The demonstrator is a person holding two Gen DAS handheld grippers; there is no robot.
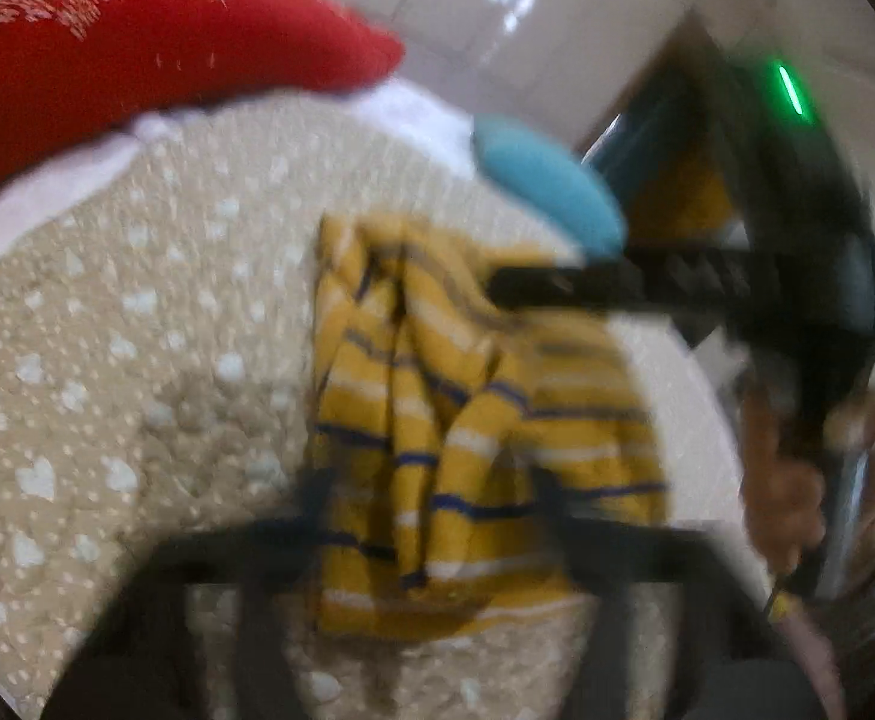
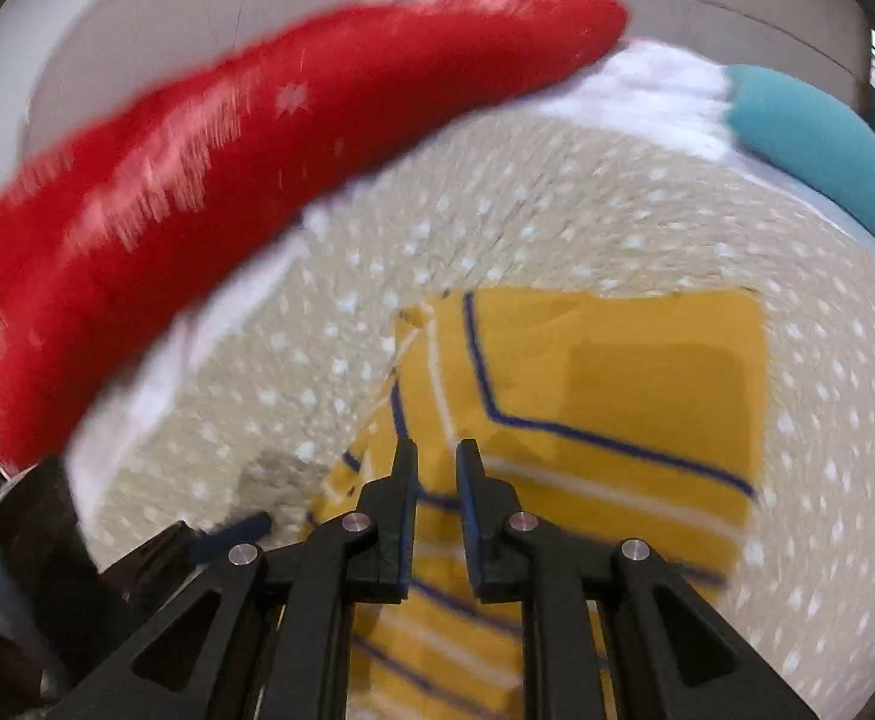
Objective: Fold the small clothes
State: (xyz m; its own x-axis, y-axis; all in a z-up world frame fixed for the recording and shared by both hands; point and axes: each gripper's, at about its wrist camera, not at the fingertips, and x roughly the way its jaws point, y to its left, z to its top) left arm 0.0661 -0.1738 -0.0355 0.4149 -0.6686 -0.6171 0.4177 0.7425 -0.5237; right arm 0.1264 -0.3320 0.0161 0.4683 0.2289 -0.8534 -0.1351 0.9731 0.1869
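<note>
A small yellow garment [image 1: 467, 420] with blue and white stripes hangs bunched between both grippers over a beige bedspread. In the left wrist view my left gripper [image 1: 431, 516] sits at the bottom, heavily blurred, with the cloth running down between its fingers. My right gripper [image 1: 521, 285] reaches in from the right and touches the garment's upper edge. In the right wrist view my right gripper [image 2: 437, 456] has its fingers close together with a narrow gap, over the garment [image 2: 587, 408], part of which lies flat on the bed.
The beige bedspread [image 2: 557, 192] has white hearts. A red pillow [image 2: 227, 168] lies at the far left and a teal pillow [image 2: 827, 144] at the far right, on a white sheet [image 2: 659, 90]. A hand [image 1: 791, 480] holds the right gripper's handle.
</note>
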